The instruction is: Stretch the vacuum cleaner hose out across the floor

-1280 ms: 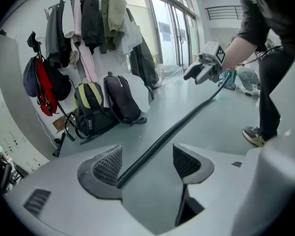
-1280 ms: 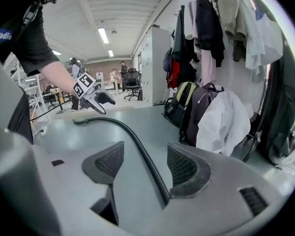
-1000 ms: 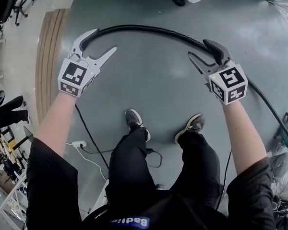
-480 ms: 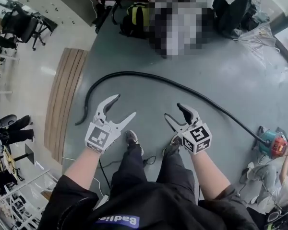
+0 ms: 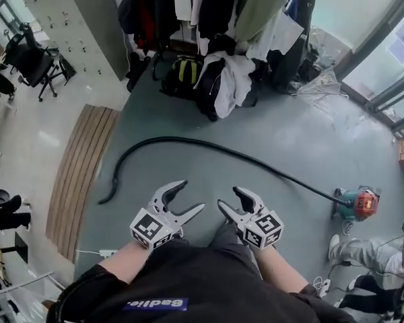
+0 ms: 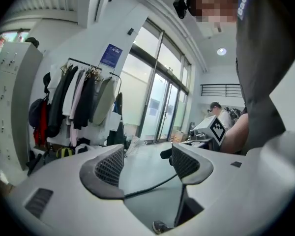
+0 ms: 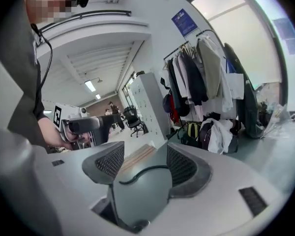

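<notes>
The black vacuum hose (image 5: 188,140) lies on the grey floor in a long arc. It runs from a free end (image 5: 110,195) near the wooden strip to the red and teal vacuum cleaner (image 5: 357,204) at the right. My left gripper (image 5: 192,195) and right gripper (image 5: 227,197) hang side by side close to my body, high above the floor, both open and empty. In the left gripper view the hose (image 6: 152,185) shows far off between the jaws of the left gripper (image 6: 147,163). The right gripper (image 7: 145,163) frames the hose (image 7: 142,170) the same way.
A clothes rack with coats (image 5: 215,5) and a pile of bags (image 5: 215,79) stand at the far side. A wooden strip (image 5: 81,173) runs along the left, with an office chair (image 5: 34,59) beyond it. A person sits on the floor at the right (image 5: 370,254). A power strip (image 5: 108,253) lies near my feet.
Both grippers have risen from floor level beside the hose and drawn in toward my body. The view has pulled up and back; the hose stays in its arc on the floor.
</notes>
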Demonstrator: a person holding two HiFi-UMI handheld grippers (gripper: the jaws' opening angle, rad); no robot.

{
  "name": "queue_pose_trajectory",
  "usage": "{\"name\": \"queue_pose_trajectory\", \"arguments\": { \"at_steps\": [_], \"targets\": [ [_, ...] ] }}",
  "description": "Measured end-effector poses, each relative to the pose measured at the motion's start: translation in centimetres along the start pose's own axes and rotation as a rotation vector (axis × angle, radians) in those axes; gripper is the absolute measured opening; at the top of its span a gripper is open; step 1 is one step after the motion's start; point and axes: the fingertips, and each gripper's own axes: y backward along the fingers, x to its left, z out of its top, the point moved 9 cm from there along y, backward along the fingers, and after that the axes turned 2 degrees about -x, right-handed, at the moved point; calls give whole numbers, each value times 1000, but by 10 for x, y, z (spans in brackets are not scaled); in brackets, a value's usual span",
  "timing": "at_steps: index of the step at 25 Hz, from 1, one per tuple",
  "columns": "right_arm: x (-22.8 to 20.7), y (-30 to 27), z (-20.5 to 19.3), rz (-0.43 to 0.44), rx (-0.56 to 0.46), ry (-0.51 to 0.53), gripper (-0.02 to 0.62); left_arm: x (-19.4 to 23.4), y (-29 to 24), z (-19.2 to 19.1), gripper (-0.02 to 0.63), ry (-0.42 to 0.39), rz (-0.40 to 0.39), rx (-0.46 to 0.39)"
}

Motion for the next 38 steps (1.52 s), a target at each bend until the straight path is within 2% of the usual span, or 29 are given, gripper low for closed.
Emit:
{"name": "queue_pose_trajectory", "arguments": {
  "at_steps": [3,6,8,12,16,20,27,30,38],
  "targets": [
    [54,8,1,6,-78,-36,273,-10,31,14,254,-24,-106,-42],
    [91,23,20,37,-140,-13,265,-26,54,41,210,-39,-181,-98],
    [108,37,40,67,-200,20,208,-39,62,59,177,-40,-194,-130],
    [130,67,64,136,-283,72,109,-71,64,80,96,-42,-169,-172],
    [144,99,66,172,-334,107,55,-109,58,82,55,-9,-206,-199],
    [141,120,58,161,-364,109,46,-129,41,82,9,-26,-227,-180],
    [142,151,37,99,-356,153,35,-154,33,67,8,-5,-203,-130],
    [145,156,34,75,-365,171,6,-159,33,66,8,-17,-222,-119],
    [147,162,24,66,-357,180,6,-175,29,56,8,-49,-258,-100]
  ]
}}
